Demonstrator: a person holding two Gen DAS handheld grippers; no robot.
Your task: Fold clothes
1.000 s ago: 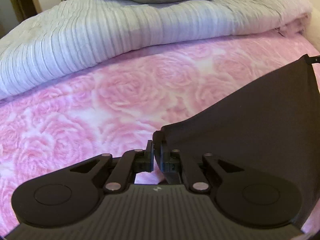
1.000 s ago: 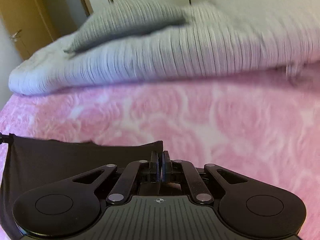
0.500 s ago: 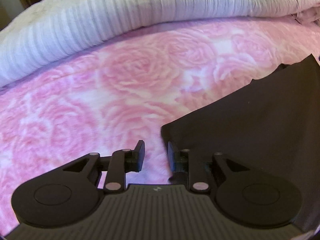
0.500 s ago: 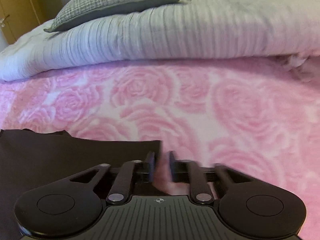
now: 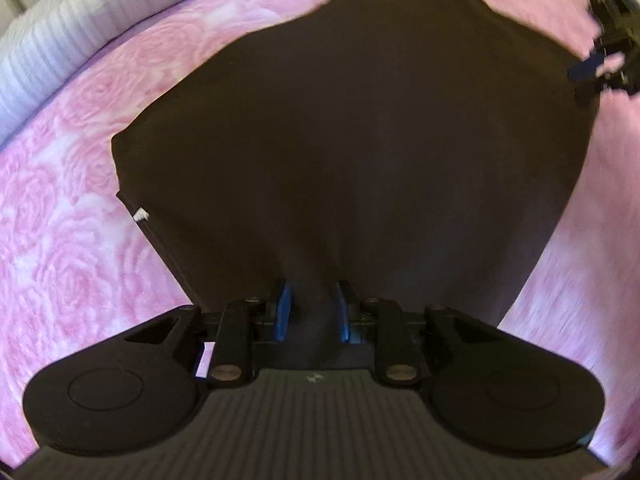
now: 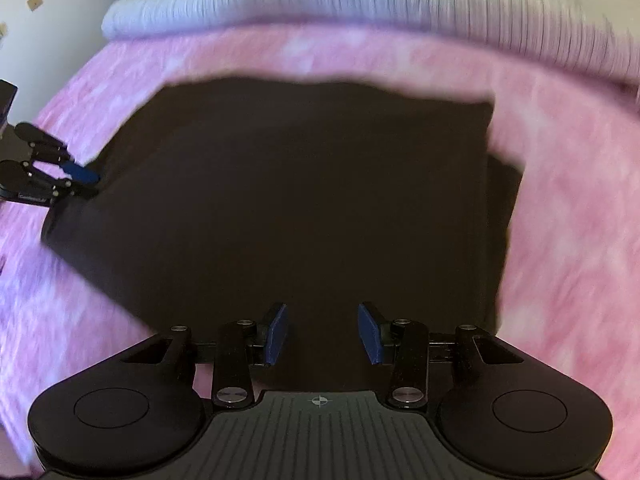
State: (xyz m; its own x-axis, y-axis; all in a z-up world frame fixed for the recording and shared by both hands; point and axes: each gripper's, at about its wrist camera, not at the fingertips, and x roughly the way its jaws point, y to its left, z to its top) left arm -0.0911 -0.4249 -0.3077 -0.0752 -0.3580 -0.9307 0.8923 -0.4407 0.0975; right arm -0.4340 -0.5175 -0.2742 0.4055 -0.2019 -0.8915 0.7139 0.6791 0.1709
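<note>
In the left wrist view, my left tool (image 5: 310, 307) points down at the dark cloth (image 5: 360, 140). Its jaws stand a little apart and have just been opening. A raised pinch of cloth sits between the blue pads (image 5: 285, 307), but I judge they are not squeezing it. The cloth lies flat on the pink bed (image 5: 72, 240), spreading out ahead of the tool. To fold well, I should bite only the near edge, both layers together, then lift slowly.

In the right wrist view, my right tool (image 6: 322, 334) is let go, jaws wide and just opening, nothing between them but flat cloth (image 6: 300, 200) below. The left tool (image 6: 52, 178) shows far off to its left, at the cloth's side edge. Both tools should grab matching spots so the fold stays straight.

The bed is soft and rosy. A grey ribbed blanket (image 6: 360, 4) lies past the cloth. A pale wall (image 6: 52, 12) is further back, to the left.
</note>
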